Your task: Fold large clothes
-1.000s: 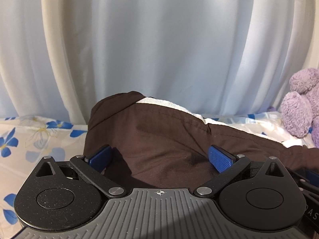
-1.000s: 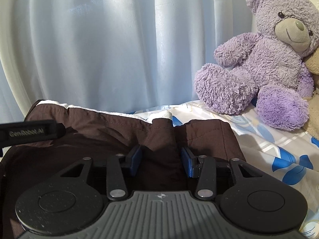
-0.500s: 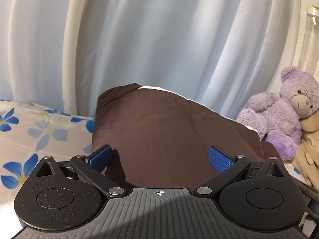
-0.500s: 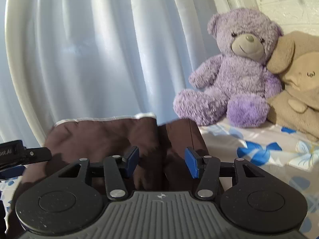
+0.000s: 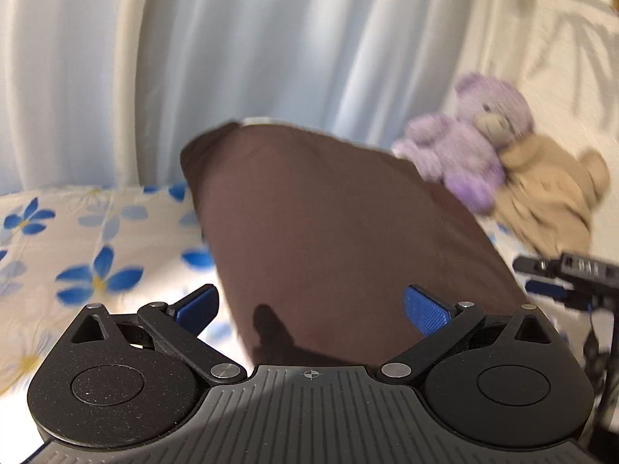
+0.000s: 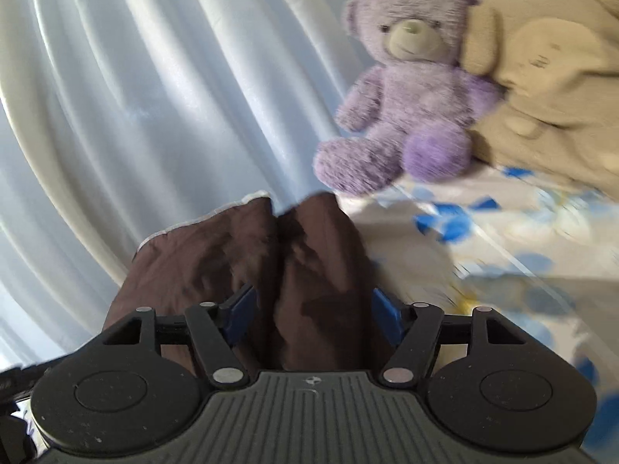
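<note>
Garment (image 5: 332,239) lengthwise toward curtain (image 5: 271,46).

No text could be read for certain, only blurred pale letters on the right gripper (image 5: 557,290) body, beside the tan plush toy (image 5: 549,197)

We could not follow the brown garment (image 5: 329,232) to its near edge: the left gripper's (image 5: 309,305) body hid it in the left wrist view, and the right gripper (image 6: 313,309) did likewise in the right wrist view. Motion blur smeared the purple bear (image 5: 468,147) and the tan plush toy (image 5: 549,193) beside it. In the right wrist view the tan toy ran off the right edge, and the flowered sheet (image 6: 503,239) was streaked beyond reading.
</note>
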The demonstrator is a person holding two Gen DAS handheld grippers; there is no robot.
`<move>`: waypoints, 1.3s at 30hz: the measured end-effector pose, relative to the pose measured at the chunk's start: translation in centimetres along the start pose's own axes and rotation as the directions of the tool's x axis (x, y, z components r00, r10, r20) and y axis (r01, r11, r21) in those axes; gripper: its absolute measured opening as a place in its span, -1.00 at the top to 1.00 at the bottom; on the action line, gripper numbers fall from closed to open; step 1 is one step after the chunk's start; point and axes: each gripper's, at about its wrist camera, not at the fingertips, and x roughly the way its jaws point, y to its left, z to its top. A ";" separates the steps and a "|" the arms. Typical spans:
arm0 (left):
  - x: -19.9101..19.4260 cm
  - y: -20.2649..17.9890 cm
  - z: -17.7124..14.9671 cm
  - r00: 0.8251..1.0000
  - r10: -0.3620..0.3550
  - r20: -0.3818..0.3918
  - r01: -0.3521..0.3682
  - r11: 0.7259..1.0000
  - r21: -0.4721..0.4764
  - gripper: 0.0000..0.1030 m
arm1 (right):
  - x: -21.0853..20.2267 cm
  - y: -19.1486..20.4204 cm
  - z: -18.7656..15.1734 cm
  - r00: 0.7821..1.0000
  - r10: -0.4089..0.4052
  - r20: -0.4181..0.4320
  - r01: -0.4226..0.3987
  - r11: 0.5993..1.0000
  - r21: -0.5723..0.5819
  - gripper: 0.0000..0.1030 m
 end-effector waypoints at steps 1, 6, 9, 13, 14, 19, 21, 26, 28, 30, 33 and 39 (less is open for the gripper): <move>-0.6 -0.1 -1.0 0.999 -0.001 -0.035 0.001 1.000 0.005 -1.00 | -1.0 -0.8 -0.6 0.999 -0.001 -0.034 0.002 1.000 0.028 -0.30; -0.9 -0.2 -3.6 0.989 -0.019 -0.144 0.016 1.000 -0.022 -1.00 | -3.9 -3.2 -2.8 0.993 0.046 -0.108 -0.021 0.975 0.223 -0.05; -1.0 -1.0 -2.8 0.992 -0.038 -0.119 0.038 0.999 -0.001 -1.00 | -3.5 -1.4 -1.2 0.991 0.105 -0.085 -0.090 0.982 0.167 -0.04; -1.7 -2.3 -1.5 0.996 -0.064 -0.064 0.066 0.998 0.021 -1.00 | -0.4 2.6 1.1 0.987 0.134 -0.087 -0.133 0.991 0.025 0.04; -1.6 -2.4 -1.2 0.996 -0.066 -0.056 0.067 0.997 0.026 -1.00 | 0.8 3.5 1.7 0.985 0.138 -0.106 -0.139 0.990 0.000 0.06; -1.3 -2.4 0.2 0.998 -0.050 -0.022 0.051 0.999 0.015 -1.00 | 7.7 5.6 3.5 0.973 0.045 -0.225 -0.056 0.998 -0.043 0.28; -1.2 -2.3 1.2 0.999 -0.035 0.009 0.035 0.999 0.018 -1.00 | 9.6 5.3 3.5 0.963 0.073 -0.260 -0.078 0.997 -0.009 0.46; 0.4 -2.3 4.8 0.994 0.001 0.111 0.001 1.000 -0.019 -1.00 | 8.3 5.7 2.8 0.985 -0.007 -0.174 -0.013 0.993 -0.114 1.00; 2.2 -2.7 6.2 0.993 0.005 0.120 -0.001 0.999 -0.037 -1.00 | 9.0 5.1 2.4 0.980 -0.124 -0.156 0.098 0.982 -0.162 1.00; 3.8 -3.0 7.4 0.991 0.029 0.132 -0.024 0.999 -0.040 -1.00 | 10.0 4.5 1.3 0.972 -0.136 -0.191 0.103 0.980 -0.172 1.00; 6.0 -2.7 9.0 0.983 0.090 0.160 -0.081 0.995 -0.062 -1.00 | 8.0 5.5 1.7 0.989 -0.089 -0.117 0.061 0.973 -0.222 0.97; 11.3 -2.2 11.6 0.950 0.272 0.151 -0.236 0.947 -0.219 -1.00 | 8.0 9.3 5.1 0.999 0.036 -0.014 -0.038 0.972 -0.230 0.96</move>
